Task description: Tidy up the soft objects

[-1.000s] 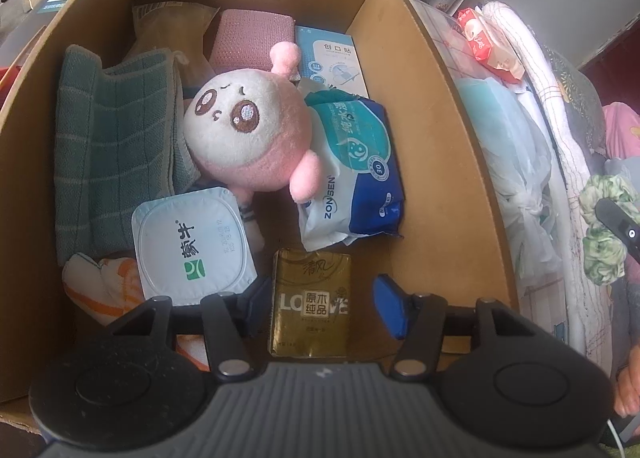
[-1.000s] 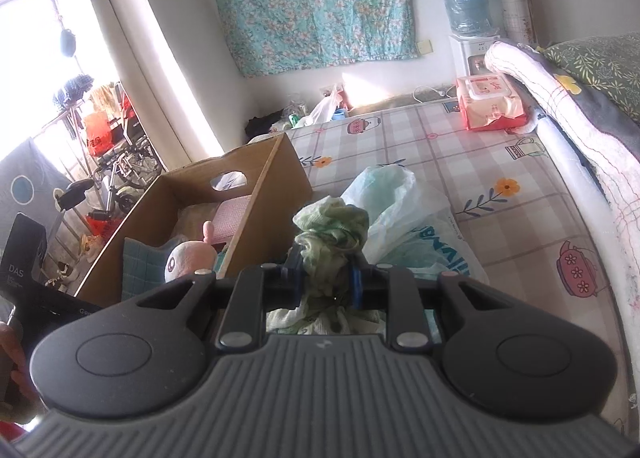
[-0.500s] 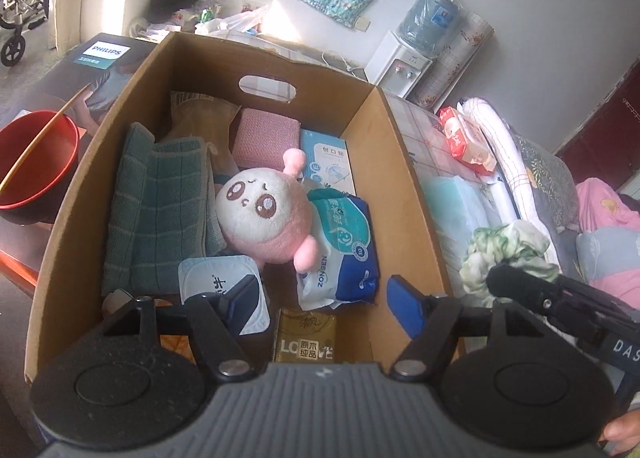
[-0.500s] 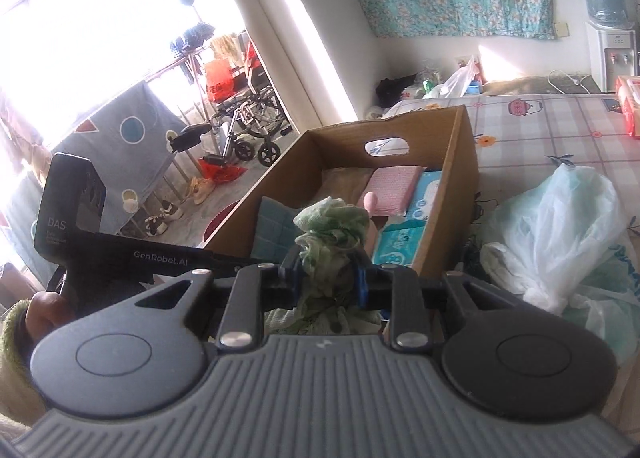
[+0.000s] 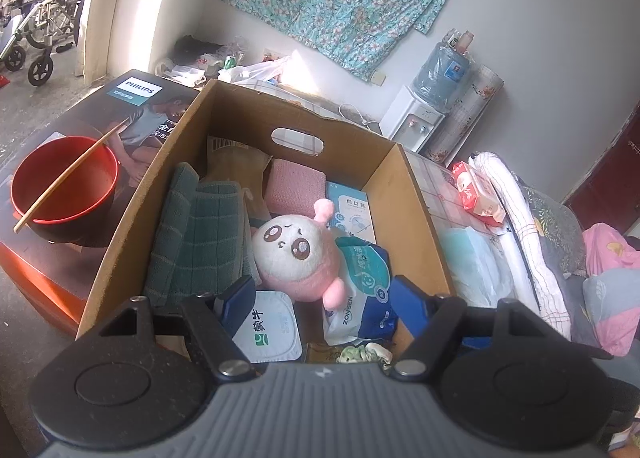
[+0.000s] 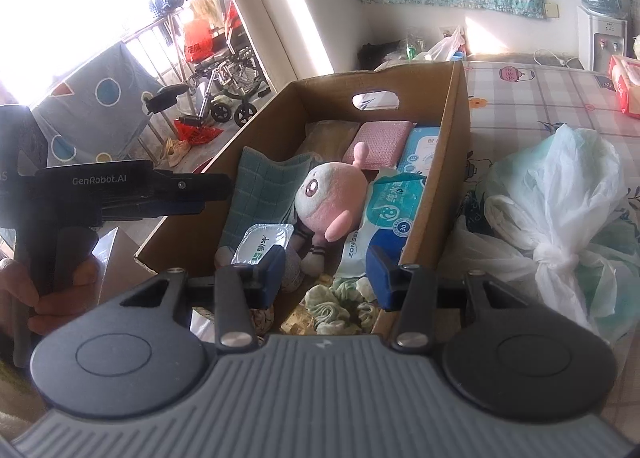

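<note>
A cardboard box (image 5: 416,210) (image 6: 456,162) holds a pink plush toy (image 5: 296,258) (image 6: 328,202), a green checked cloth (image 5: 196,238) (image 6: 260,186), a pink cloth (image 5: 294,188), wipes packs (image 5: 360,290) (image 6: 392,214) and a yogurt cup (image 5: 272,330) (image 6: 262,244). A green scrunchie (image 6: 340,304) (image 5: 362,354) lies in the box's near end, below my open right gripper (image 6: 328,276). My left gripper (image 5: 320,308) is open and empty above the box's near edge; it also shows at the left of the right wrist view (image 6: 132,194).
A red bowl (image 5: 64,186) with a chopstick stands on a Philips carton (image 5: 132,114) left of the box. Tied plastic bags (image 6: 560,218) lie on the bed right of it. Folded bedding (image 5: 540,242) and a water dispenser (image 5: 424,114) are further right.
My right gripper has opened and the green scrunchie has dropped from it into the box's near end. My left gripper has drawn back and up from the box.
</note>
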{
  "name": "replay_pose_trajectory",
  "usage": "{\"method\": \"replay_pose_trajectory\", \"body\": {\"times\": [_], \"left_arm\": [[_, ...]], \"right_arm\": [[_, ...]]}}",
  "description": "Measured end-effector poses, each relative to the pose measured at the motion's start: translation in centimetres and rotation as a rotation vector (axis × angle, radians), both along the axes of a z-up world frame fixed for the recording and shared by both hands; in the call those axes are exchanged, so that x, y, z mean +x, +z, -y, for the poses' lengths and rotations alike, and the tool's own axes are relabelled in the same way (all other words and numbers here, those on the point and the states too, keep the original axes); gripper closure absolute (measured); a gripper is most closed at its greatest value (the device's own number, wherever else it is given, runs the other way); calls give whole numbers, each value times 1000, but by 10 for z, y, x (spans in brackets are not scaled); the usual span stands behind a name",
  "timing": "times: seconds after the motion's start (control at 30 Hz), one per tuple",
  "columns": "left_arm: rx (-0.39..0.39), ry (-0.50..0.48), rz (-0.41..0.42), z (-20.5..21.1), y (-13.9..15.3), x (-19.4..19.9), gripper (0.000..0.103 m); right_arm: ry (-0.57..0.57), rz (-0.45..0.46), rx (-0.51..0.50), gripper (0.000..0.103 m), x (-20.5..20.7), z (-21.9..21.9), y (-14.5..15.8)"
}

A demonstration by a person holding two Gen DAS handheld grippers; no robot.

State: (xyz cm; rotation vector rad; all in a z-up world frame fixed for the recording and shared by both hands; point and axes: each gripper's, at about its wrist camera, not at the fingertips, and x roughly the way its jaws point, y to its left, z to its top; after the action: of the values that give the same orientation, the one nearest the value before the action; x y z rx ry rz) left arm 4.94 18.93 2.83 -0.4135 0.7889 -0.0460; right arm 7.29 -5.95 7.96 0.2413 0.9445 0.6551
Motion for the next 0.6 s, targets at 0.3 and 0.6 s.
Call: {"method": "replay_pose_trajectory", "body": {"times": [0.3,0.6], "left_arm": [[95,-12,46,14,7,-10,12],[270,-99,119,54,22,-30,0]], "right_arm": [[-131,16,16,43,-2,21,0],[-289,50,-15,16,-34,44,-3]]}}
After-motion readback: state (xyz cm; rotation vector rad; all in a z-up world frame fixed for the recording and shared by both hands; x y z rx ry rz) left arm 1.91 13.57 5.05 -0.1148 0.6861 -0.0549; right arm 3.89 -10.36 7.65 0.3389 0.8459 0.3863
